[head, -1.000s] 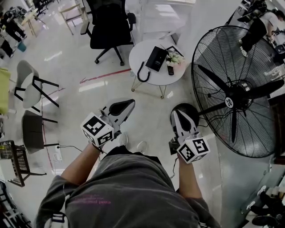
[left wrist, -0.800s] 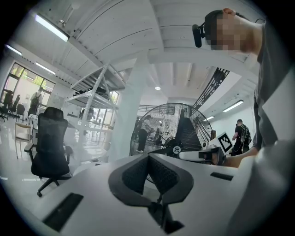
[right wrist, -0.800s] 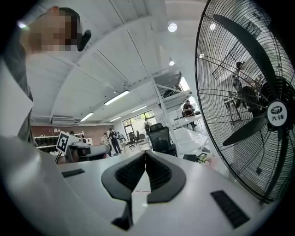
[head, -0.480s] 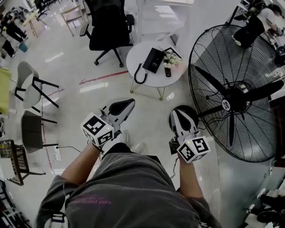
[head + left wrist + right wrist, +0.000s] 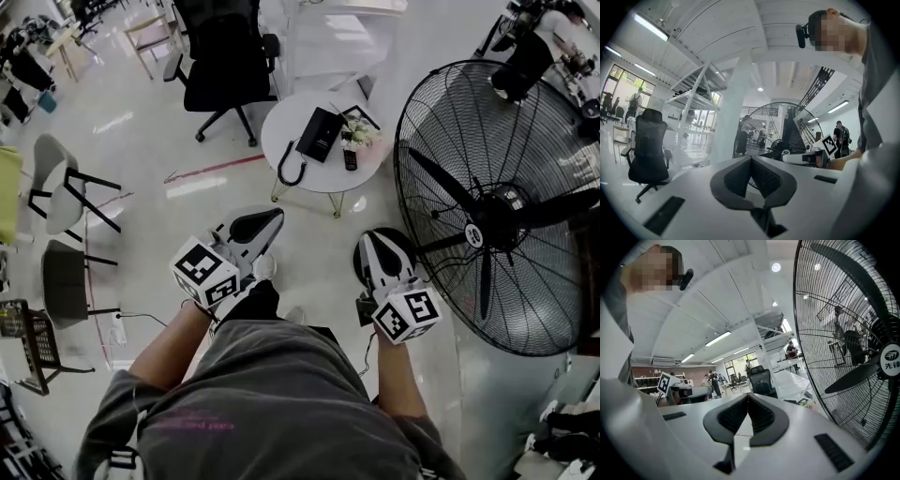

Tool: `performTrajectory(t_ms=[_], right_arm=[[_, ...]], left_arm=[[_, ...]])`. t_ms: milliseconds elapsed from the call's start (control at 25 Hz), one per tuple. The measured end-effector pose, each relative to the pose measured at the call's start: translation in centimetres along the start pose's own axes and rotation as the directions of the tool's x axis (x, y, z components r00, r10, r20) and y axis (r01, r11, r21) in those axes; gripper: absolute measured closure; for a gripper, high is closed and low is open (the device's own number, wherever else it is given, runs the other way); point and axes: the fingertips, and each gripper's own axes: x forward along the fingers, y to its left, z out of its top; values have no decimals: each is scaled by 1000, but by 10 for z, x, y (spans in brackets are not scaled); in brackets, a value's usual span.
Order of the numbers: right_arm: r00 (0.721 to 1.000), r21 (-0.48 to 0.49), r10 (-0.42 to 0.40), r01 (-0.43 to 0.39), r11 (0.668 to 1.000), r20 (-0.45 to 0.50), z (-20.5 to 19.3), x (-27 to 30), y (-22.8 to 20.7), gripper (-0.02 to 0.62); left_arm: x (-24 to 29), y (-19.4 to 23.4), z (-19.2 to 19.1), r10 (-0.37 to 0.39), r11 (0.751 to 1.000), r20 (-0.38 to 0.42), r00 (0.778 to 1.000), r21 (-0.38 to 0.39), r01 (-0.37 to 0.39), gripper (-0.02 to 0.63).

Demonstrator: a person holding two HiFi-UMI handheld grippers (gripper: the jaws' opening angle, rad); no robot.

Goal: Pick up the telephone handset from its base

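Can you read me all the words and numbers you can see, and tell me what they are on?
"先锋" (my best reading), under a round logo: badge on the fan hub.
Pink print on the person's shirt: too blurred to read.
Marker cubes: black-and-white squares only, no words.

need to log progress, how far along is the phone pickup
Nothing done yet: the phone sits untouched on the table, far ahead. In hand: nothing; left gripper and right gripper are shut, empty. Left: walk up, open, grasp, lift.
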Motion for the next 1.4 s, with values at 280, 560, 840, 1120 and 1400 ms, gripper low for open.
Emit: performTrajectory(t_ms=[280,560,840,1120,1400], right_arm=[[1000,1,-16,16,1000,-23,-2,30,-25,577],[998,19,-34,35,999,-52,-9,80,-44,577],[995,40,-56,60,997,-80,-11,149,-67,576],[990,48,-96,102,994,-107,-3,213,-88,576],[983,58,-135,143,988,-128,6,272,-101,577]], left_arm=[[27,30,-7,-9,1000,-6,1000,-22,9,592],[53,79,-14,-30,998,-30,999,-50,28,592],[89,149,-18,-53,996,-57,997,-79,49,592],[123,214,-15,-93,990,-82,992,-111,84,592],[144,272,-12,-128,984,-109,986,-135,113,592]])
